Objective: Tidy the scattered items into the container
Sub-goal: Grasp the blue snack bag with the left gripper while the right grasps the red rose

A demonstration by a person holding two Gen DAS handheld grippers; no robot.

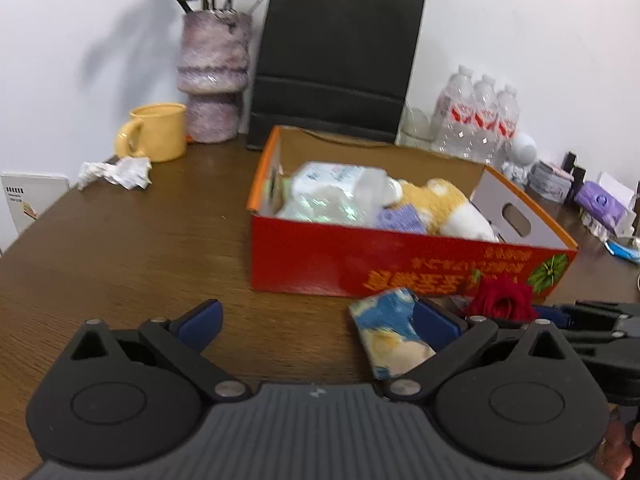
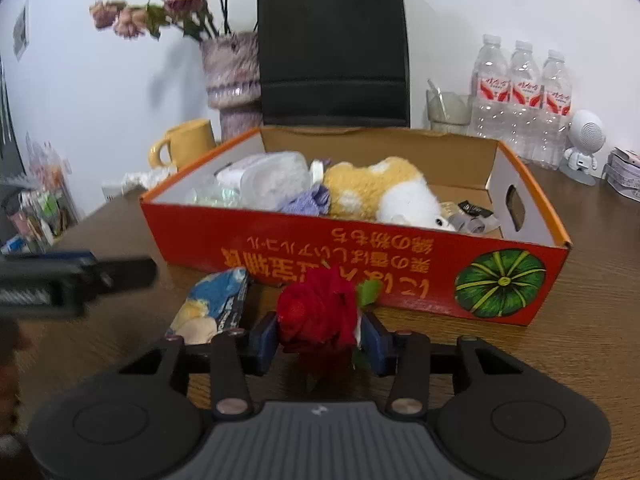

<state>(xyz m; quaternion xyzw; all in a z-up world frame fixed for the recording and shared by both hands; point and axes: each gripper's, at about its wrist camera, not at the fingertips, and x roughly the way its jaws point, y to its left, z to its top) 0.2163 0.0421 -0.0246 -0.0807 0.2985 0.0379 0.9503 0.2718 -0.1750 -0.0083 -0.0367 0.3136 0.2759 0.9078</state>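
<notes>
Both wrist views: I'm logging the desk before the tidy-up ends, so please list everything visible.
Box: one, red-orange, mid-table.
Plush toy: one, yellow-white, in box.
Plastic packs: a few, pale, in box, left part.
Rose: one, red, between right gripper's pads.
Packet: one, blue-cream, on table before box.
Crumpled paper: one, white, by mug.
Mug: one, yellow, back left.
Vase: one, mauve, dried flowers.
Bag: one, black, behind box.
Bottles: three, clear, back right.
Speaker figure: one, white.
Left gripper: open.
Right gripper: closed on rose.

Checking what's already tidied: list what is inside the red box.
Inside the red box: a plush toy, a clear plastic pack, a purple cloth and small dark packets. Anything beneath them is covered.
</notes>
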